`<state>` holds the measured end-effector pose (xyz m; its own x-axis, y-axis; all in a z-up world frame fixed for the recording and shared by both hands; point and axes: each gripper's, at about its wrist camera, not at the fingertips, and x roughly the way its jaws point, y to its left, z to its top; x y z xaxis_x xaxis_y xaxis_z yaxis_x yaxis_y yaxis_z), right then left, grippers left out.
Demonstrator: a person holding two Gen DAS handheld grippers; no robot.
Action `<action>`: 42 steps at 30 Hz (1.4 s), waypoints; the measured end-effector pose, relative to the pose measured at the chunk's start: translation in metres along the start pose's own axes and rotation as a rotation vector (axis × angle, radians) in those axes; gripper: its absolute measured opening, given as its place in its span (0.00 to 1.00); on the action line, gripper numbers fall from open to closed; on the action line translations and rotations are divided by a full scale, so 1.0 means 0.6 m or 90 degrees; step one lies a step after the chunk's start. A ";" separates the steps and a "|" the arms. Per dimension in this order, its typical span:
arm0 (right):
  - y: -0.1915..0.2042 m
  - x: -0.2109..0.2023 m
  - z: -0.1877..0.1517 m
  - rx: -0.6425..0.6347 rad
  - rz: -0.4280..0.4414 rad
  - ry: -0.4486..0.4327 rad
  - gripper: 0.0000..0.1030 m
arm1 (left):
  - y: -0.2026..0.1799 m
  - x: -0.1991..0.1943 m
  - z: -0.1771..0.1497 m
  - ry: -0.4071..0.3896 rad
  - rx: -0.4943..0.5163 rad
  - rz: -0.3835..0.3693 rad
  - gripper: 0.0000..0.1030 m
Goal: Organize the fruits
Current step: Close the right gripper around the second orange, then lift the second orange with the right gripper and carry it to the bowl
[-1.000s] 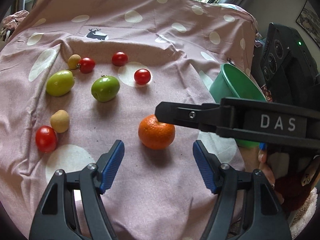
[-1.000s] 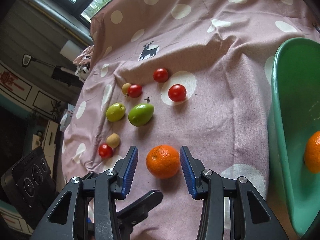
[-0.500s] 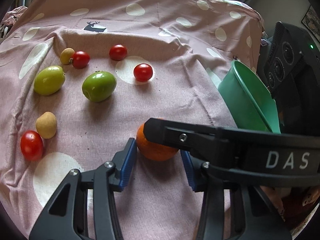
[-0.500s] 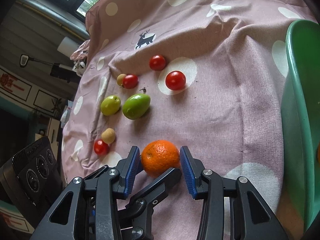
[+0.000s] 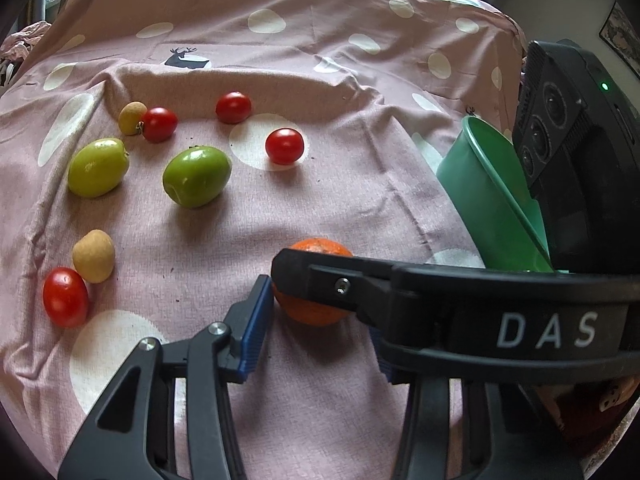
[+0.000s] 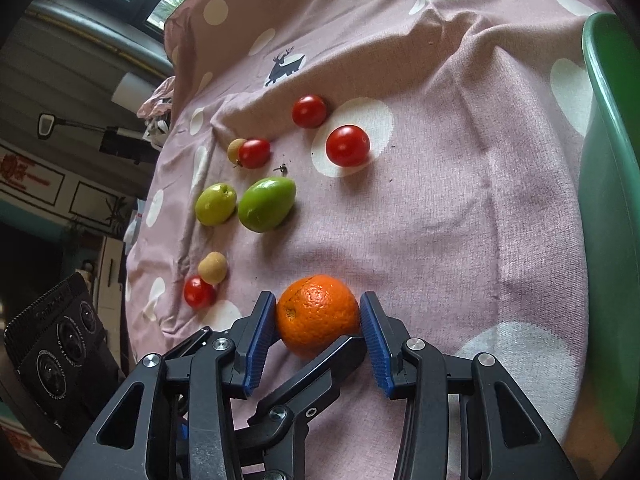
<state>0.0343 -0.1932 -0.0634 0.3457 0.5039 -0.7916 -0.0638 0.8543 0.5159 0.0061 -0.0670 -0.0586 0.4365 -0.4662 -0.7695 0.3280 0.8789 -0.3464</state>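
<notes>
**Left wrist view.** The orange (image 5: 308, 312) lies on the spotted cloth (image 5: 320, 184) at the lower centre of the frame. The left gripper (image 5: 320, 312) straddles it. Its 9 o'clock pad touches the peel. The 3 o'clock pad is hidden behind the right gripper's finger (image 5: 400, 292), which crosses the fruit, so I cannot tell whether this tool is pinching. The green bowl (image 5: 492, 208) stands at 2 o'clock from the orange.

Count:
- one orange
- four red tomatoes (image 5: 284, 146)
- two green fruits (image 5: 196, 176)
- two small tan fruits (image 5: 94, 256)
- one bowl

**Right wrist view.** The right gripper (image 6: 318, 308) has both blue pads pressed on the orange (image 6: 316, 320), at 9 and 3 o'clock: a firm pinch across the widest part. The left gripper's finger (image 6: 320, 368) lies against the fruit at 6 o'clock. The bowl's rim (image 6: 600, 120) runs down the 3 o'clock edge. The count matches the left view. An orange-coloured patch low in the bowl is too partial to identify.

**Recommendation.** Two tools crowd one fruit, and in my judgement one should carry it. Keep the right gripper's pinch centred and light, because the round peel could slip. Clear the left tool first. Then lift straight up and carry the fruit toward 3 o'clock into the bowl.
</notes>
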 end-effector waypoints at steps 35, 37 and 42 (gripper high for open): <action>0.110 -0.142 -0.037 -0.139 -0.007 -0.187 0.44 | -0.074 -0.156 0.025 -0.163 0.082 0.029 0.42; 0.112 -0.153 -0.037 -0.140 -0.006 -0.199 0.44 | -0.084 -0.162 0.027 -0.170 0.091 0.029 0.42; 0.108 -0.183 -0.039 -0.139 -0.005 -0.228 0.44 | -0.112 -0.172 0.033 -0.187 0.112 0.026 0.42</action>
<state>-0.0295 -0.1900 0.0494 0.6482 0.4542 -0.6113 -0.2435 0.8842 0.3987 -0.0442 -0.0799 0.0545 0.6665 -0.4633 -0.5840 0.4343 0.8781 -0.2009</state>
